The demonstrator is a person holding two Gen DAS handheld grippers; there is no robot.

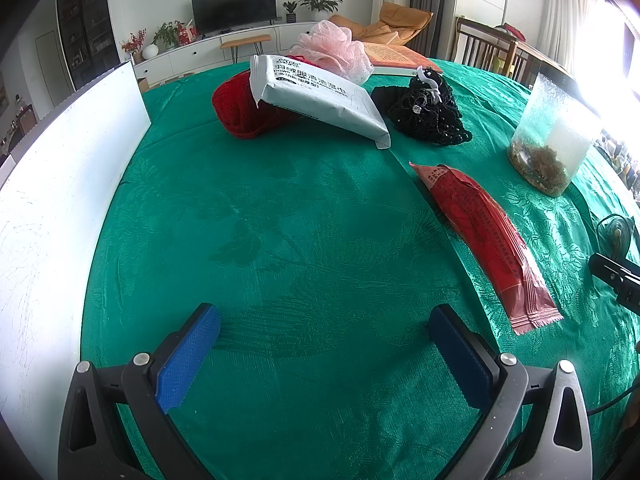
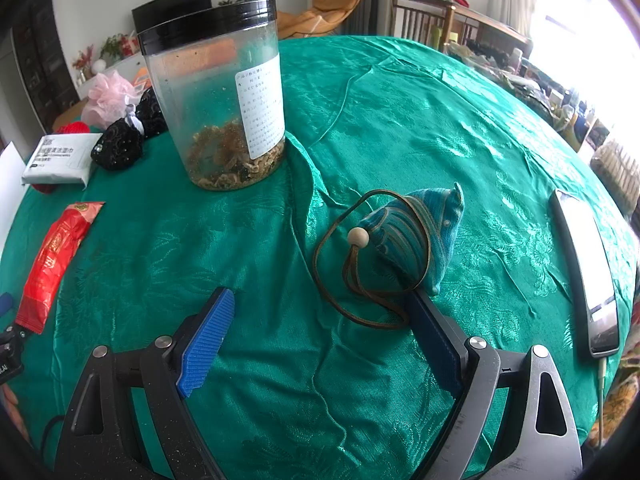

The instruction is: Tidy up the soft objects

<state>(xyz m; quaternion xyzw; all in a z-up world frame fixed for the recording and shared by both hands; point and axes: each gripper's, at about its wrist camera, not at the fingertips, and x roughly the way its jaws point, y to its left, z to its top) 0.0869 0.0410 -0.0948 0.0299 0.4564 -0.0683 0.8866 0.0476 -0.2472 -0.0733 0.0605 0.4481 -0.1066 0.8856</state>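
My left gripper [image 1: 325, 316] is open and empty above the green tablecloth [image 1: 280, 220]. Ahead lie a red yarn ball [image 1: 236, 112], a white wipes pack [image 1: 320, 98] leaning on it, a pink bath pouf [image 1: 336, 48] and a black beaded pouch [image 1: 428, 114]. A red sachet [image 1: 484, 236] lies to the right. My right gripper [image 2: 320, 300] is open and empty. A blue striped fabric pouch [image 2: 416, 236] with a brown cord and wooden bead [image 2: 357, 236] lies just ahead of the right finger [image 2: 436, 340]. The sachet [image 2: 54, 256], wipes pack [image 2: 60, 158], black pouch [image 2: 120, 146] and pouf [image 2: 110, 96] show at left.
A clear plastic jar [image 2: 224, 100] with a black lid and dried bits stands mid-table, also in the left view [image 1: 552, 136]. A white board [image 1: 60, 208] stands at the left. A phone [image 2: 588, 272] lies at the right. A book [image 1: 400, 58] lies at the far side.
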